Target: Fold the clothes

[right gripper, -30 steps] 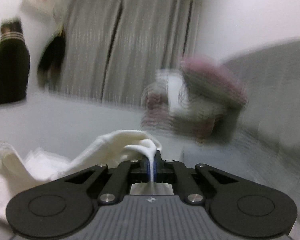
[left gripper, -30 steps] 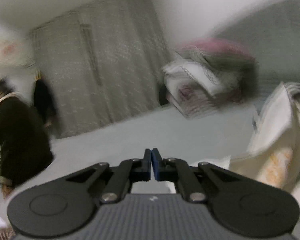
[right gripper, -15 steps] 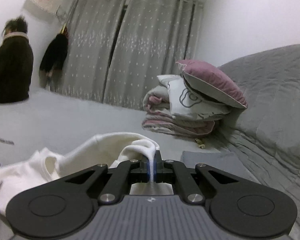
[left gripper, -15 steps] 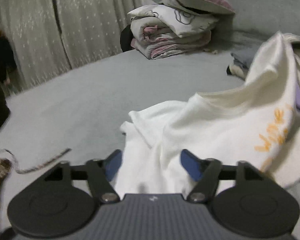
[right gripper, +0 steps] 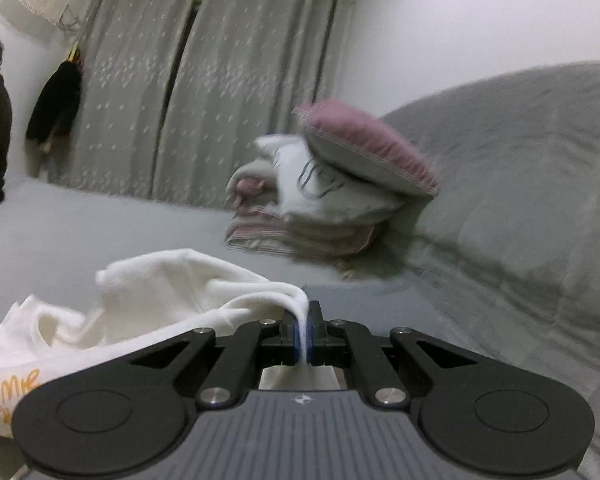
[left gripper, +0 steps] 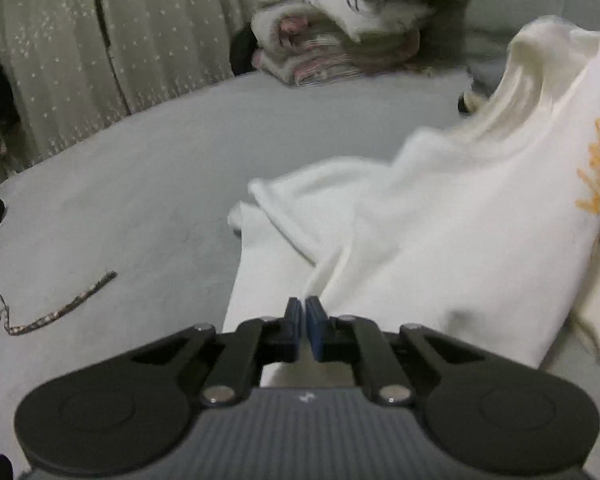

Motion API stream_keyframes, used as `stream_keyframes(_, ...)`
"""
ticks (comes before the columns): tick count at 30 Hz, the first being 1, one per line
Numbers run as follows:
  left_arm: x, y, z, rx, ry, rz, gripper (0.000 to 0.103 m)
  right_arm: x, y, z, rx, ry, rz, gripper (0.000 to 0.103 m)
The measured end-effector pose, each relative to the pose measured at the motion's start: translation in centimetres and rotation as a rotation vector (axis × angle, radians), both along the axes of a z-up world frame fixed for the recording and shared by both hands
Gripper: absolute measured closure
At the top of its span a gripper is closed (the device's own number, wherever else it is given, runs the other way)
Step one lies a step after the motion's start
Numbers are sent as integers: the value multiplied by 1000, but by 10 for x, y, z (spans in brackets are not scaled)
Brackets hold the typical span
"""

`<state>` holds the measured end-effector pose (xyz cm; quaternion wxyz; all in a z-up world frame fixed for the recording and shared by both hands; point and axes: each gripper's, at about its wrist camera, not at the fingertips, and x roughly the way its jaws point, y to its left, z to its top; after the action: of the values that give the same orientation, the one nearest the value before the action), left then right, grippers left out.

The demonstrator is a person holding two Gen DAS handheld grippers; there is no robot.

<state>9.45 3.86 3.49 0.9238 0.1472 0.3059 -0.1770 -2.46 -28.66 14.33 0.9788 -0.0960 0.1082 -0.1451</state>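
Observation:
A white shirt (left gripper: 440, 240) with orange lettering (left gripper: 596, 172) lies crumpled on the grey bed (left gripper: 140, 184), its right side lifted up. My left gripper (left gripper: 304, 312) points down at the shirt's near edge, its blue pads closed together with a fold of the white cloth pinched between them. In the right wrist view my right gripper (right gripper: 306, 320) is shut on another edge of the same shirt (right gripper: 172, 280), which hangs from the pads and trails off to the left. The lettering (right gripper: 12, 390) shows at the lower left there.
A stack of folded bedding (right gripper: 320, 200) with a pink pillow on top stands at the far side against the grey padded headboard (right gripper: 520, 160). A patterned strap (left gripper: 60, 312) lies on the bed at the left. Grey curtains (right gripper: 220, 100) and hanging dark clothes (right gripper: 56, 104) are behind.
My left gripper dropped from pointing at the room down onto the shirt, opened wide over its edge, then closed on it. My right gripper kept its grip and shifted only slightly.

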Motion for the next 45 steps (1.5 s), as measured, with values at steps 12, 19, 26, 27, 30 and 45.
stream_keyframes(12,0,5,1,-21,83,33,24,6,-9,-11,58,127,36,100)
stream_keyframes(19,3,-11,-17,46,93,30,80,11,-9,-19,71,175,52,100)
stream_keyframes(26,0,-10,2,-59,27,132,98,11,-5,-22,29,180,63,100)
stream_keyframes(27,-2,-2,15,-124,-2,163,98,9,-4,-20,19,160,61,100)
stream_keyframes(30,-16,19,54,-266,-104,232,98,-1,0,-8,-1,69,71,100)
stream_keyframes(45,-145,49,189,-342,-731,441,98,-68,60,48,-285,-357,158,100)
